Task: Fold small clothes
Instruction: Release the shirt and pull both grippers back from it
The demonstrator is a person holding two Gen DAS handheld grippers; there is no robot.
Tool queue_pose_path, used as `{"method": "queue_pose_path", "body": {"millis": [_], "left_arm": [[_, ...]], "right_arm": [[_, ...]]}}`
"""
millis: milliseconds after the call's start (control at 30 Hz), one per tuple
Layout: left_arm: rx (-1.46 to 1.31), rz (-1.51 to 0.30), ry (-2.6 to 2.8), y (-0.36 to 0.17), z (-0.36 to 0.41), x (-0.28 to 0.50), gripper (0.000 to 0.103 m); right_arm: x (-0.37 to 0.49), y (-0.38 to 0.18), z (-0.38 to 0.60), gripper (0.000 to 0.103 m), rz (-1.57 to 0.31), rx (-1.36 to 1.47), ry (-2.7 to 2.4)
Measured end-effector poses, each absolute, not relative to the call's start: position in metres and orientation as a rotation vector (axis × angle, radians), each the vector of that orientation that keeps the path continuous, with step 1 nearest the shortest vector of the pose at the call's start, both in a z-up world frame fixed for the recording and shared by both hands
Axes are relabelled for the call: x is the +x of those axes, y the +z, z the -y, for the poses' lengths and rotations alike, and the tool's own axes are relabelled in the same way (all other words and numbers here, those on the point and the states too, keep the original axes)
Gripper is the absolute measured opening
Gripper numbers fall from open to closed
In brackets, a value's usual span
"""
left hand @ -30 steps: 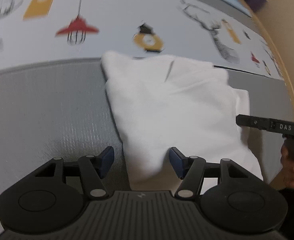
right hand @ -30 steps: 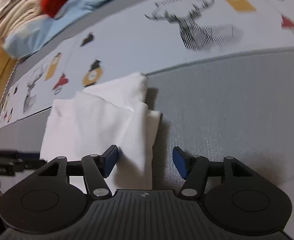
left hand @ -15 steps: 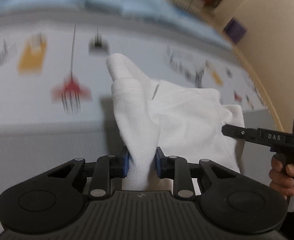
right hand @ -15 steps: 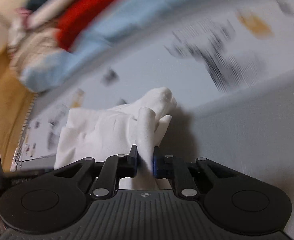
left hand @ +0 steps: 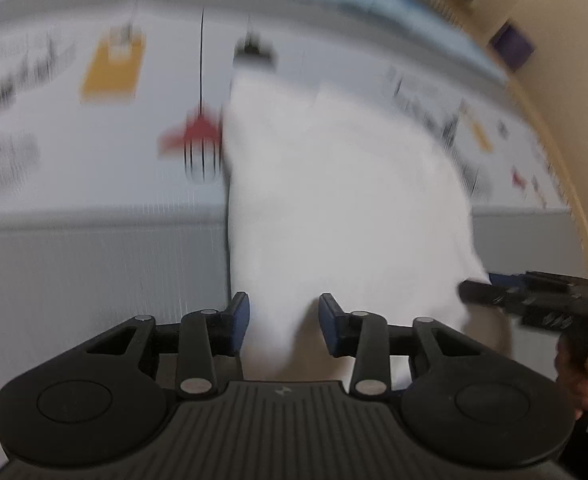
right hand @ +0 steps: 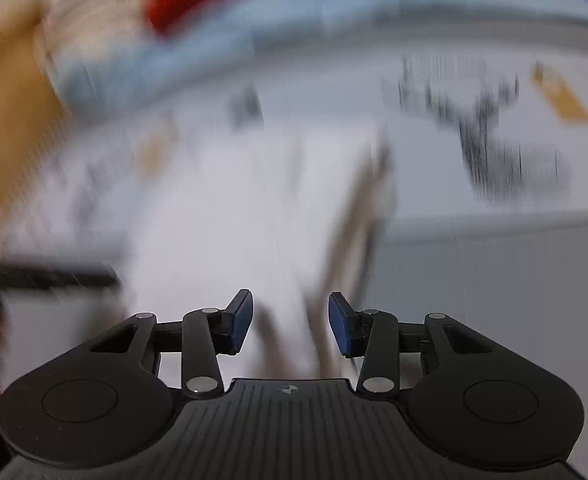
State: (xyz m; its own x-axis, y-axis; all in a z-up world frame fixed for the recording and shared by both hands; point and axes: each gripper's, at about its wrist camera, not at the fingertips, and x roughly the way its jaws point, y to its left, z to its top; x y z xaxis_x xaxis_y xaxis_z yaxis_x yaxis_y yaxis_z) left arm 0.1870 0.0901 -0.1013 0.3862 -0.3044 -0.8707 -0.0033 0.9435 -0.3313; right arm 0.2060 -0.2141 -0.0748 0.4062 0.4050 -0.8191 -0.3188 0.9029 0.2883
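White cloth, a small folded garment (left hand: 334, 208), fills the middle of the left wrist view. It lies on a bed cover (left hand: 93, 272) whose near band is plain grey and whose far part is pale, printed with yellow, red and black figures. The garment straddles the line between the two bands, its far end narrower and its near end spreading wide. Motion blur softens its folds. The left gripper (left hand: 283, 322) has its blue-padded fingers (left hand: 241, 320) apart and opening, with the garment's near left corner running down between them; the left pad sits just beside the cloth, and whether it touches I cannot tell. At the garment's near right corner the right gripper (left hand: 490, 290) reaches in, held by a hand (left hand: 578, 364).

In the right wrist view the same white garment (right hand: 229, 224) is heavily smeared, lying across the grey and printed bands with a shadowed fold along its right edge. The right gripper's (right hand: 289, 322) fingers (right hand: 340, 324) are parted and opening, with the garment's near right corner between them, neither pad clearly pressing it. Blurred red and pale blue fabrics (right hand: 253, 20) lie along the far edge.
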Motion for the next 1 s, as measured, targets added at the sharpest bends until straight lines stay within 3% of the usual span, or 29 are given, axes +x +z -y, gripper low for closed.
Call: {"method": "queue_pose_path", "body": {"millis": [33, 100, 133, 167, 267, 333, 367, 400, 467, 600, 700, 767, 833, 1000], "left_arm": [[-0.301, -1.214, -0.192, -0.111, -0.088, 0.186, 0.043], [-0.316, -1.270, -0.195, -0.125, -0.089, 0.186, 0.032], [-0.316, -1.262, -0.205, -0.125, -0.090, 0.178, 0.027], [-0.328, -1.248, -0.217, -0.121, -0.089, 0.178, 0.020], [-0.362, -1.215, -0.270, -0.116, -0.085, 0.171, 0.020], [-0.222, -1.264, -0.241, -0.127, -0.073, 0.167, 0.024], [-0.171, -1.272, -0.219, -0.130, -0.071, 0.165, 0.034], [-0.160, -1.265, -0.207, -0.128, -0.071, 0.165, 0.037], [-0.128, -1.215, -0.201, -0.114, -0.068, 0.163, 0.037], [0.021, -1.055, -0.222, -0.089, -0.053, 0.146, 0.035], [0.035, -1.074, -0.269, -0.099, -0.043, 0.144, 0.034], [0.116, -1.150, -0.252, -0.117, -0.034, 0.143, 0.034], [0.160, -1.184, -0.229, -0.128, -0.033, 0.139, 0.037], [0.140, -1.074, -0.161, -0.085, -0.043, 0.117, 0.041]], "right_arm": [[0.204, -0.085, 0.210, 0.044, -1.113, 0.055, 0.447], [0.199, -0.092, 0.209, 0.044, -1.158, 0.041, 0.441], [0.197, -0.091, 0.213, 0.036, -1.152, 0.054, 0.443], [0.198, -0.088, 0.218, 0.013, -1.144, 0.094, 0.451], [0.201, -0.074, 0.237, 0.010, -1.099, 0.175, 0.420], [0.200, -0.079, 0.242, 0.010, -1.123, 0.167, 0.389], [0.202, -0.084, 0.244, 0.013, -1.154, 0.172, 0.375], [0.202, -0.085, 0.246, 0.027, -1.169, 0.165, 0.355], [0.199, -0.080, 0.250, 0.038, -1.148, 0.123, 0.300], [0.177, -0.046, 0.241, 0.025, -0.986, 0.033, 0.383], [0.166, -0.044, 0.222, 0.025, -0.928, -0.090, 0.478], [0.175, -0.071, 0.217, 0.026, -1.044, -0.174, 0.416], [0.183, -0.095, 0.222, 0.035, -1.155, -0.224, 0.345], [0.170, -0.069, 0.231, 0.037, -1.063, -0.190, 0.326]]}}
